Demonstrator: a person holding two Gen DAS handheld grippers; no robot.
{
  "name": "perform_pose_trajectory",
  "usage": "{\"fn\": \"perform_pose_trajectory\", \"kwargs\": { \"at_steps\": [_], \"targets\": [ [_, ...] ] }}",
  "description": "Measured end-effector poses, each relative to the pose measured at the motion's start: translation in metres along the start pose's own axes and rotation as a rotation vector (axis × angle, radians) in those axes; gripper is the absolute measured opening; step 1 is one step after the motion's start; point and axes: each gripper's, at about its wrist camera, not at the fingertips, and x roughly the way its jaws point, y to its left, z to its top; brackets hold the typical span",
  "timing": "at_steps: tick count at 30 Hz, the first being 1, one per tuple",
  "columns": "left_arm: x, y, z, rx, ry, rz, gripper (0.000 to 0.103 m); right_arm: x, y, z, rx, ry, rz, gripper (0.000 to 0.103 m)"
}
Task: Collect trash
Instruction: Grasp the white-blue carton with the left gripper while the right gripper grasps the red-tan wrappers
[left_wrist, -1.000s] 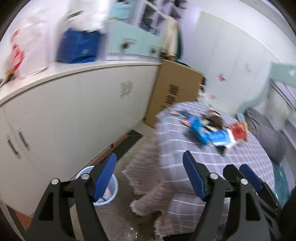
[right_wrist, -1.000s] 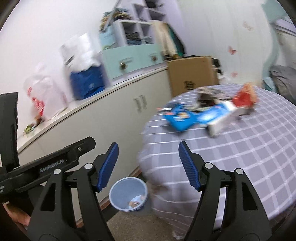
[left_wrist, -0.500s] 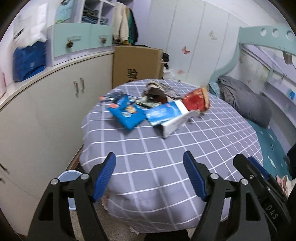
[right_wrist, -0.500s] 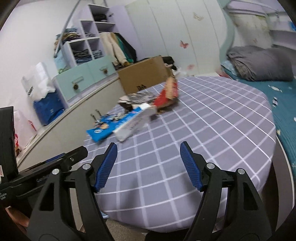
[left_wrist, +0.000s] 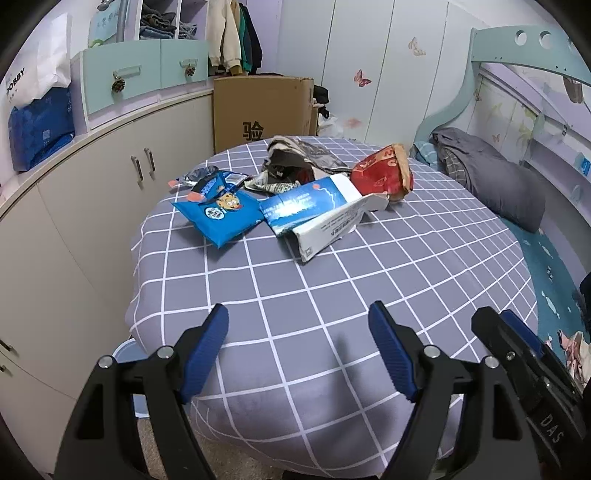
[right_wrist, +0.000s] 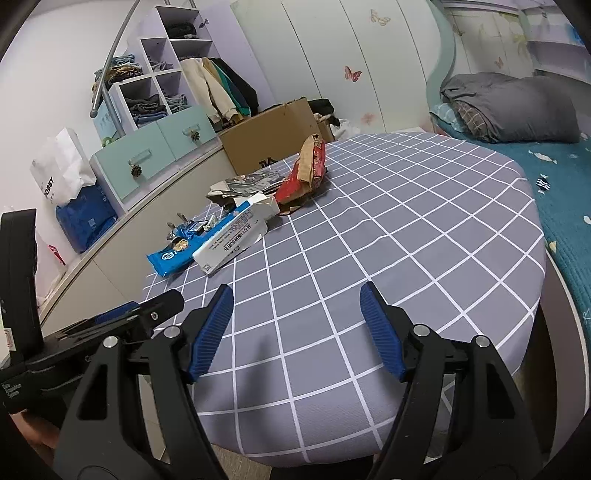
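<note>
1. One round table covered in a grey cloth with a white grid (left_wrist: 295, 295) fills the middle of both views; nothing lies on its near half.
2. One long cream cabinet run with metal handles (left_wrist: 110, 184) curves along the left wall, with two pale teal drawers (left_wrist: 144, 77) standing on top of it.
3. One brown cardboard box printed with a black character (left_wrist: 258, 110) stands on the floor behind the table.
4. One folded grey quilt (right_wrist: 517, 107) lies on the teal bed at the right.
5. One light blue plastic waste bin (left_wrist: 125, 354) sits on the floor at the table's left edge, mostly hidden by the cloth and the left tool.
6. The trash lies in one cluster on the far left part of the table, well apart from both tools. I count five main pieces:
   - one white and blue flattened carton (left_wrist: 317, 210);
   - one red and brown crumpled paper bag (left_wrist: 384, 173), touching the carton's far end;
   - one blue snack packet with a cartoon face (left_wrist: 221, 210), just beside the carton;
   - one crumpled grey printed wrapper (left_wrist: 295, 162) behind them;
   - one small silver foil wrapper (left_wrist: 195, 177) at the far left.
7. Two black grippers with blue ribbed pads: the left gripper (left_wrist: 299, 350) and the right gripper (right_wrist: 295, 328) each hang over the table's near edge with jaws spread wide and nothing between them.
</note>
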Motion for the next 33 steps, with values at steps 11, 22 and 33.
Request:
{"fn": "perform_pose_trajectory", "kwargs": {
  "at_steps": [11,22,33],
  "targets": [
    [0.011,0.001,0.005,-0.004,0.013,-0.002,0.078,0.008,-0.009,0.004,0.008,0.017,-0.011,0.071],
    [0.019,0.005,0.013,-0.012,0.012,-0.023,0.079,0.016,-0.013,0.017,0.005,0.029,-0.023,0.073],
    [0.054,0.001,0.039,0.034,0.048,-0.056,0.079,0.030,-0.014,0.032,-0.022,0.061,-0.029,0.076]
  ]
}}
